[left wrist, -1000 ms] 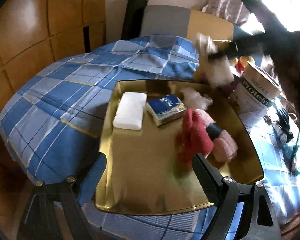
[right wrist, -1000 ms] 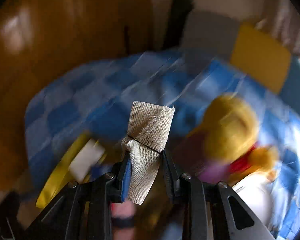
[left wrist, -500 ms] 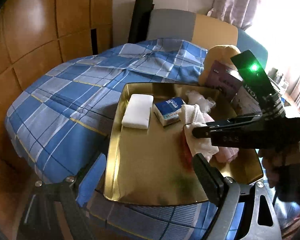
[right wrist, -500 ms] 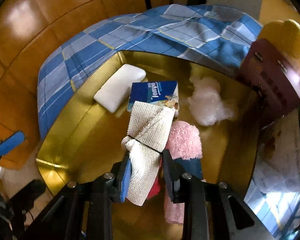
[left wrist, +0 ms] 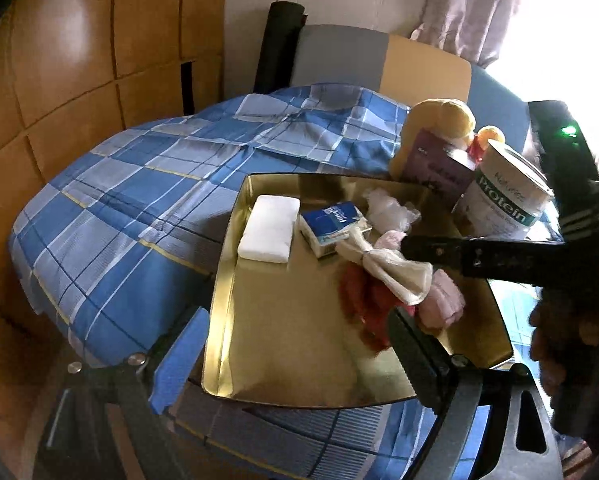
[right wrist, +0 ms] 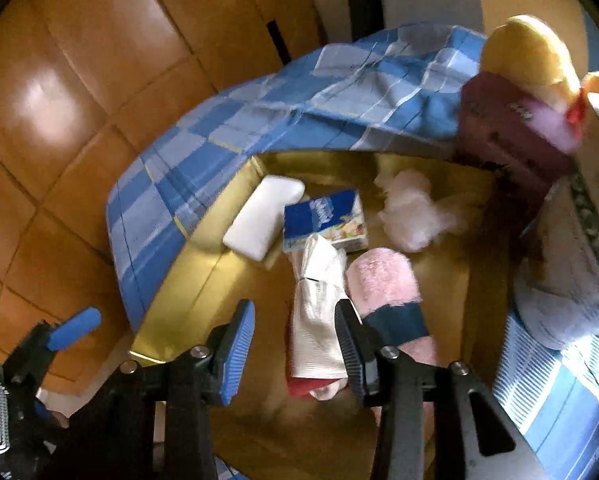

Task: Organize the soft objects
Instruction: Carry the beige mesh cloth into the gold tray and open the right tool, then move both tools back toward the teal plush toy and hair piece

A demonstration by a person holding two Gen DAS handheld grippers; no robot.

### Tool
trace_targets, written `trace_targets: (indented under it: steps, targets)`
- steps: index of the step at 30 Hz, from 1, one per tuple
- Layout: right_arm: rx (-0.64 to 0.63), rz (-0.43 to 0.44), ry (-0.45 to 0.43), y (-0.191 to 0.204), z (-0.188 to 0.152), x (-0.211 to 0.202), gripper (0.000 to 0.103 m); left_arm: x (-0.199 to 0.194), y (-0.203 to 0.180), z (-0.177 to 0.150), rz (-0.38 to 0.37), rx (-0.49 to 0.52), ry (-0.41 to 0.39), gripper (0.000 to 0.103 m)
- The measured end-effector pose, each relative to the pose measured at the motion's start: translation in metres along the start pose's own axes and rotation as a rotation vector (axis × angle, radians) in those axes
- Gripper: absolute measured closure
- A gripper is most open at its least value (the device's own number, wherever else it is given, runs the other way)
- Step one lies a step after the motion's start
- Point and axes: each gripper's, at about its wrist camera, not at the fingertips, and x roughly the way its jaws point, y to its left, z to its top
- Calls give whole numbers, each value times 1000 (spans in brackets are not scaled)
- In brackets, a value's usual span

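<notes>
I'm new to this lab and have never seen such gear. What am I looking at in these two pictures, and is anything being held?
A person holds a hand-held gripper in each hand; each carries a camera looking along its two fingers, so there is one picture per gripper. On a checked blue bedspread sits a gold tray holding a white sponge, a blue tissue pack, cotton and rolled towels. The right hand-held gripper has just been opening around a tied gauze roll, which lies on the towels. The left hand-held gripper is open and empty.
</notes>
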Motion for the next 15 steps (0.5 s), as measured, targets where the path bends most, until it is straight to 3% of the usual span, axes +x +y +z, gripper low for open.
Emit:
trace_targets:
  steps: [6, 8, 15]
  targets:
    - [20, -67, -73, -23, -20, -38, 57, -3, -13, 0, -16, 34, -3, 12]
    - [28, -77, -96, -34, -29, -51, 38, -3, -17, 0, -20, 45, -2, 12]
    - [122, -161, -160, -87, -61, -102, 37, -4, -42, -2, -46, 116, 3, 12]
